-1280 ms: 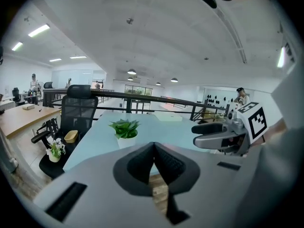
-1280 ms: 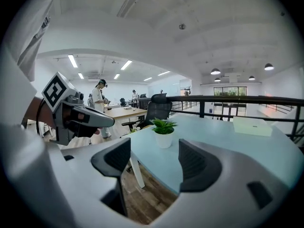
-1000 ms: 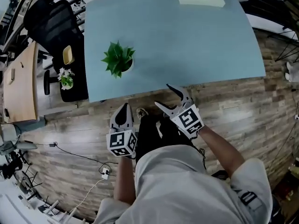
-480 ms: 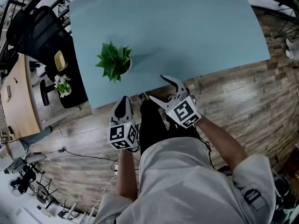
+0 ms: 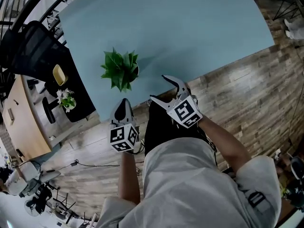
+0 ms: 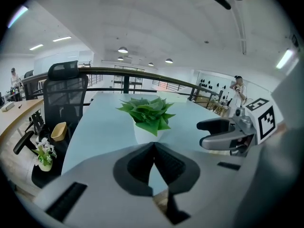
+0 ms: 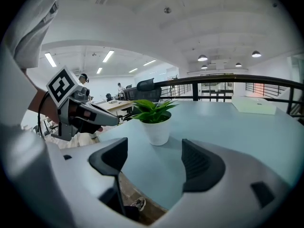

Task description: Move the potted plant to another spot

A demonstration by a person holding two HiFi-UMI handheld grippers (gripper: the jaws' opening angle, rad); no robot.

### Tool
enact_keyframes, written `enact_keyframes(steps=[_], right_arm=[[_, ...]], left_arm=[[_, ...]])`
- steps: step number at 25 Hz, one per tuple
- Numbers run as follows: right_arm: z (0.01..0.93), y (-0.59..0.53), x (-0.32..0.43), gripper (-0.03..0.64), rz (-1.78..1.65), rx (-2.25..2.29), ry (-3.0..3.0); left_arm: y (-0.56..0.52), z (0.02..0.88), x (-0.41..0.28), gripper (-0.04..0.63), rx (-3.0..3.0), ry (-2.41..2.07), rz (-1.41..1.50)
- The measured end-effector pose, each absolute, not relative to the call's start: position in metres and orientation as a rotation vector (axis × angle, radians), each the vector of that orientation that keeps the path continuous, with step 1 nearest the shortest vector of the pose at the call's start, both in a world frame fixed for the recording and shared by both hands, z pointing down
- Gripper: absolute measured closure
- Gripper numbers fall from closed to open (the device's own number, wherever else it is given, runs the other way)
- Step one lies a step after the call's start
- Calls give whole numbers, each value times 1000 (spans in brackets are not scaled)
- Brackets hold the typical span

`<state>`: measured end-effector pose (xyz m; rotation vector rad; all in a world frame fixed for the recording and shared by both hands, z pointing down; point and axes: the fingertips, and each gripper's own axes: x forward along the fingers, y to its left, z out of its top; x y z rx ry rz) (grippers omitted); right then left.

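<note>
The potted plant [image 5: 121, 69], green leaves in a white pot [image 7: 156, 132], stands near the front left edge of the light blue table [image 5: 190, 27]. My left gripper [image 5: 124, 103] hangs just off the table's edge, right below the plant, with its jaws shut and nothing between them. In the left gripper view the plant [image 6: 145, 113] is straight ahead. My right gripper [image 5: 160, 89] is over the table's edge to the right of the plant. It is open with nothing between its fingers, and its jaws have just been opening.
A black office chair [image 5: 28, 46] stands left of the table, with a black stand holding a yellow bowl [image 5: 59, 74] and a small flower pot [image 5: 66, 99]. A wooden desk [image 5: 21, 127] is further left. A pale flat box [image 7: 256, 106] lies at the table's far side.
Both grippers have come closer to the table's edge and the plant. The right gripper's jaws stand a little wider than before.
</note>
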<state>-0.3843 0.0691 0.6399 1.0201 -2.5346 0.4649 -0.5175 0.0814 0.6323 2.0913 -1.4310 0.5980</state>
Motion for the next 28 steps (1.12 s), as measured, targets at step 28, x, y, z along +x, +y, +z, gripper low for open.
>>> enact_keyframes(steps=[28], right_arm=[[667,-21,-487,97,401,1296,-2490]], left_arm=[[15,663,-606,583,2210,-1224,725]])
